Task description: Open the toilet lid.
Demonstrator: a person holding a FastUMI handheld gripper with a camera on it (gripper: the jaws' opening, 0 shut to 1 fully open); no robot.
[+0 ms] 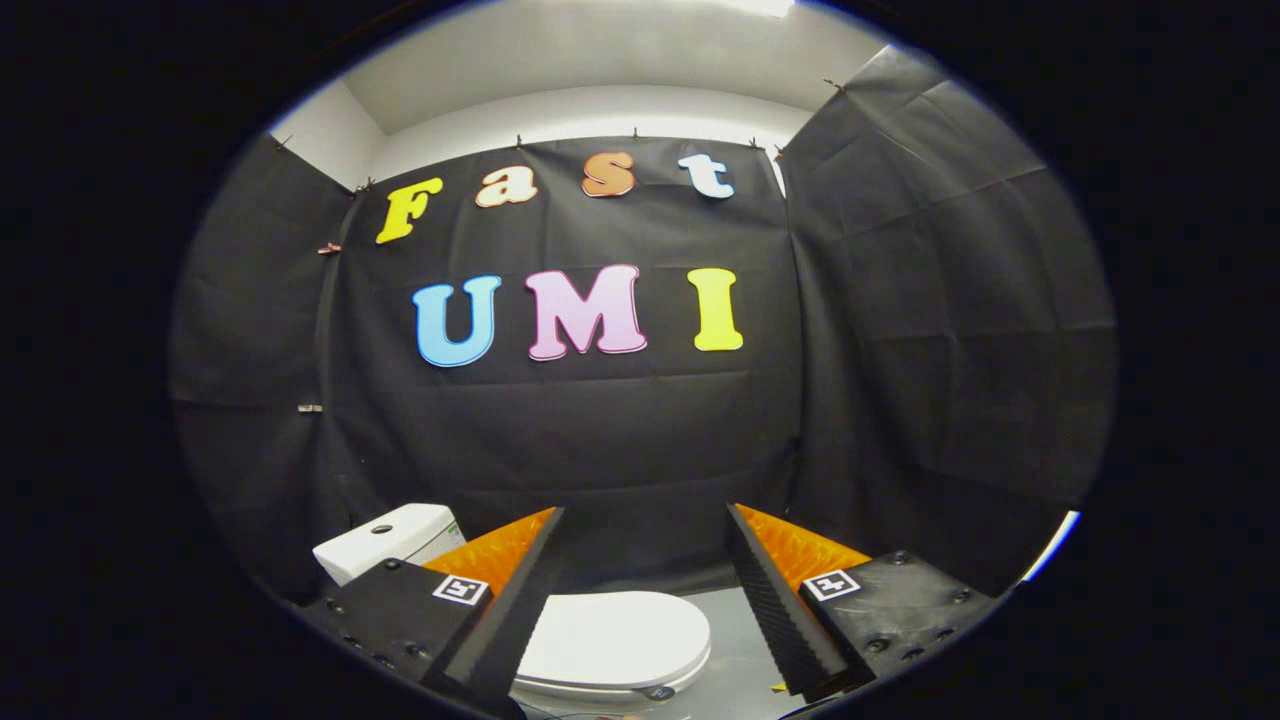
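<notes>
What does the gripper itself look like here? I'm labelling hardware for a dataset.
The gripper has two long wedge-shaped fingers with ribbed, sawtooth-textured inner faces. Each sits on a black block studded with round screw heads, and each block carries a small square black-and-white marker tag. No cables or sleeves can be seen.
</notes>
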